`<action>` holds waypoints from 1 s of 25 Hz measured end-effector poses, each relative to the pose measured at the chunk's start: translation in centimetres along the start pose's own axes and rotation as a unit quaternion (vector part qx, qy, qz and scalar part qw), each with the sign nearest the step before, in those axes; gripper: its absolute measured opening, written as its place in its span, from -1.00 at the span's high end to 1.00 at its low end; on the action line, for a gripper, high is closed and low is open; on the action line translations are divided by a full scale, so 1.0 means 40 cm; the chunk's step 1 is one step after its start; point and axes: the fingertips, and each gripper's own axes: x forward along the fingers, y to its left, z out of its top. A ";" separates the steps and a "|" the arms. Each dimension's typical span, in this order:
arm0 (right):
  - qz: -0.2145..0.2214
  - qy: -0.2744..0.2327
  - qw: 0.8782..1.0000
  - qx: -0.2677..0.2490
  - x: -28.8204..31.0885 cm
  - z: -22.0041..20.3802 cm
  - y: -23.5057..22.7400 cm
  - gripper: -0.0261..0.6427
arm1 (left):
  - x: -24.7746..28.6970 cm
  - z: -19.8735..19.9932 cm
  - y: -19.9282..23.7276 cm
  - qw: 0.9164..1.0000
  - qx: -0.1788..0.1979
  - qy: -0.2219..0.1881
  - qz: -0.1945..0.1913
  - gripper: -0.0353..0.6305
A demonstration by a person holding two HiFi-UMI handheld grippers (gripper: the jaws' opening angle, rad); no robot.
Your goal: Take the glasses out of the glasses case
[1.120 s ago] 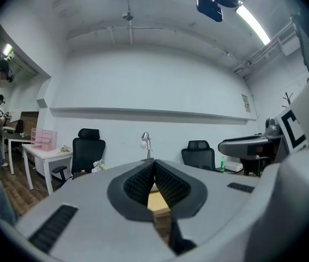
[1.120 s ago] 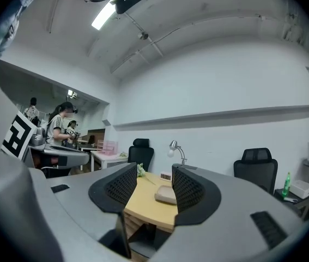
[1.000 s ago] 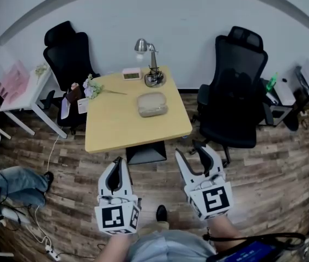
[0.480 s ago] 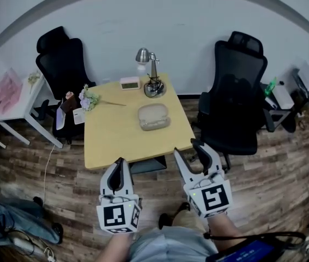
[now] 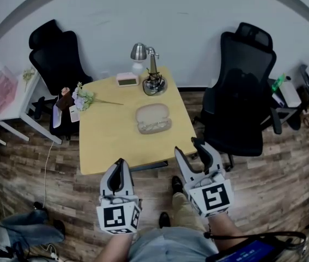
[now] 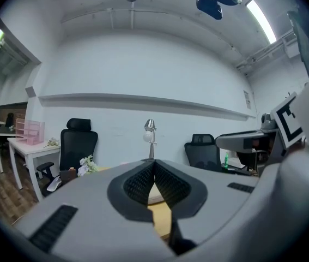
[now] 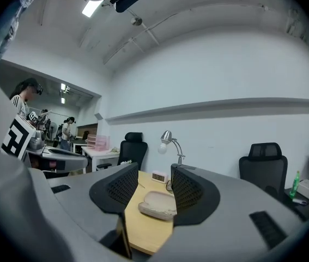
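A beige oval glasses case [image 5: 153, 118] lies lid down near the middle of the yellow table [image 5: 105, 141]. Both grippers hang in front of the table's near edge, well short of the case. My left gripper [image 5: 118, 168] is shut with nothing in it; in the left gripper view its pads [image 6: 168, 184] meet at the tips. My right gripper [image 5: 190, 148] stands open and empty. Through its gap in the right gripper view [image 7: 154, 174] the case [image 7: 157, 205] shows ahead on the table.
At the table's far edge stand a desk lamp [image 5: 139, 52], a small clock [image 5: 127, 79] and a flower sprig [image 5: 82, 97]. Black office chairs [image 5: 50, 53] [image 5: 244, 91] flank the table. A white side table [image 5: 12, 94] is at the left.
Both grippers have moved forward toward the table, and its near edge now lies just ahead of their tips. The case has not moved on the table.
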 end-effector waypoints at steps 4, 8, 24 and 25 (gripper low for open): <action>0.020 0.010 1.000 0.007 0.090 -0.031 -0.048 0.31 | 0.090 -0.003 0.016 1.000 0.005 0.012 0.016 0.88; 0.043 0.018 0.999 0.015 0.194 -0.052 -0.106 0.32 | 0.194 0.002 0.034 0.999 0.011 0.022 0.038 0.88; 0.138 0.001 0.990 0.010 0.508 -0.011 -0.240 0.36 | 0.458 0.127 0.132 0.990 0.033 -0.007 0.139 0.88; 0.142 0.001 0.990 0.010 0.519 -0.012 -0.242 0.36 | 0.465 0.137 0.142 0.989 0.035 -0.011 0.145 0.88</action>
